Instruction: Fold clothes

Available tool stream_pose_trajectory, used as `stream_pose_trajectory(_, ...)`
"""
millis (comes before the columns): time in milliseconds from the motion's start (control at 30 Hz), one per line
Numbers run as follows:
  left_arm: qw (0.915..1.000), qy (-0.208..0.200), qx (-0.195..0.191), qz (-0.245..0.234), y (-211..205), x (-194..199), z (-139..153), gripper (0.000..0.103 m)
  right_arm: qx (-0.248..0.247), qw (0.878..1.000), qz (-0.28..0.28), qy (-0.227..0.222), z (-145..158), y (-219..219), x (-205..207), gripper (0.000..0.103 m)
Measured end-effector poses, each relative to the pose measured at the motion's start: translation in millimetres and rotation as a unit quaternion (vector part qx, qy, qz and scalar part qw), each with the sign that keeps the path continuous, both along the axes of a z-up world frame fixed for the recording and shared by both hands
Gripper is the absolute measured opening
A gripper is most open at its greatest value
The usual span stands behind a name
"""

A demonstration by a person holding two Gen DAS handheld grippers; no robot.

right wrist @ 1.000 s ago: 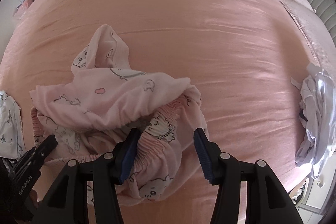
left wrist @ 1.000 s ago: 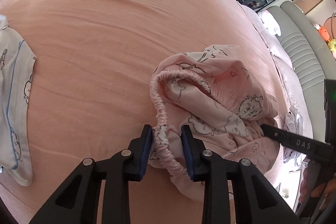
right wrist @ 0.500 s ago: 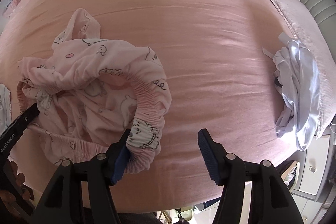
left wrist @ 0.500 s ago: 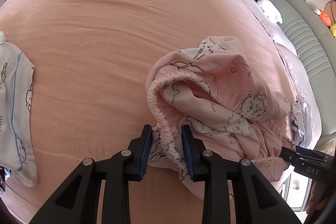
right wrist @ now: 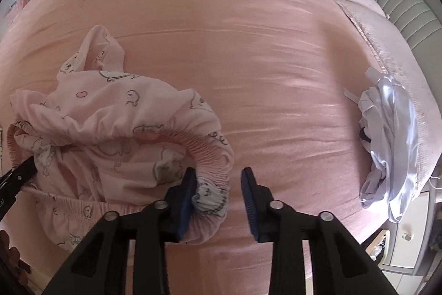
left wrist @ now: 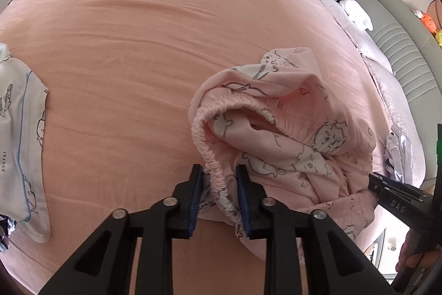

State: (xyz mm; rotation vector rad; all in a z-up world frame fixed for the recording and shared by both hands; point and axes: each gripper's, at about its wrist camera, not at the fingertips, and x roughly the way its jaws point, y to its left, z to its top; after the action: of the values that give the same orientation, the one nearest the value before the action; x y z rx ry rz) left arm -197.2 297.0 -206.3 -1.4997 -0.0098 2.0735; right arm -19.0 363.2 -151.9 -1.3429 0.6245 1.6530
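The left hand-held gripper (left wrist: 219, 196) was closing on the pink pants' (left wrist: 290, 129) waistband. The right hand-held gripper (right wrist: 219, 198), marked "DAS", was closing around the waistband, its right pad clear of the fabric.

The pale pink cotton pyjama shorts (left wrist: 290, 134) carry grey outline drawings of cartoon animals, white patches and small pink hearts; their ruffled elastic waistband (left wrist: 212, 165) is the same pale pink. The bed's smooth bedsheet (left wrist: 124, 51) under them is plain peach pink. My left gripper (left wrist: 219, 195) and my right gripper (right wrist: 219, 195) are both black, with dark blue pads. A folded white cloth (left wrist: 22, 145) has light blue piping and grey cartoon figures. A crumpled satin garment (right wrist: 386, 145) is shiny white-lilac.
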Motion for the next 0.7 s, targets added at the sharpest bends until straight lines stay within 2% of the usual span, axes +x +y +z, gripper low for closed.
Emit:
stream_pose_trajectory(133,0.9999,0.001,0.012,0.012,-4.8,0.6,8.5,0.015,0.015,1.0,0.012,0.002,19.4,-11.2,-9.5,0.02)
stream_pose_trajectory(333,0.9982,0.007,0.054,0.024,-19.4,-4.3,40.7,0.013,0.051,0.998,0.023,0.032,56.3,-5.5,-16.2,0.02)
stream_pose_trajectory(400,0.9976,0.032,0.055,0.027,-22.1,-4.0,57.9,0.009,0.068,0.997,0.028,0.04,63.8,0.4,-17.6,0.02)
stream_pose_trajectory(567,0.9939,0.084,0.066,0.026,-43.0,-6.6,101.9,0.009,0.099,0.993,0.035,0.06,88.6,8.6,-17.1,0.02)
stream_pose_trajectory(700,0.9914,0.107,0.069,0.029,-57.3,-5.9,124.8,0.009,0.126,0.988,0.045,0.076,111.9,8.7,-18.9,0.02)
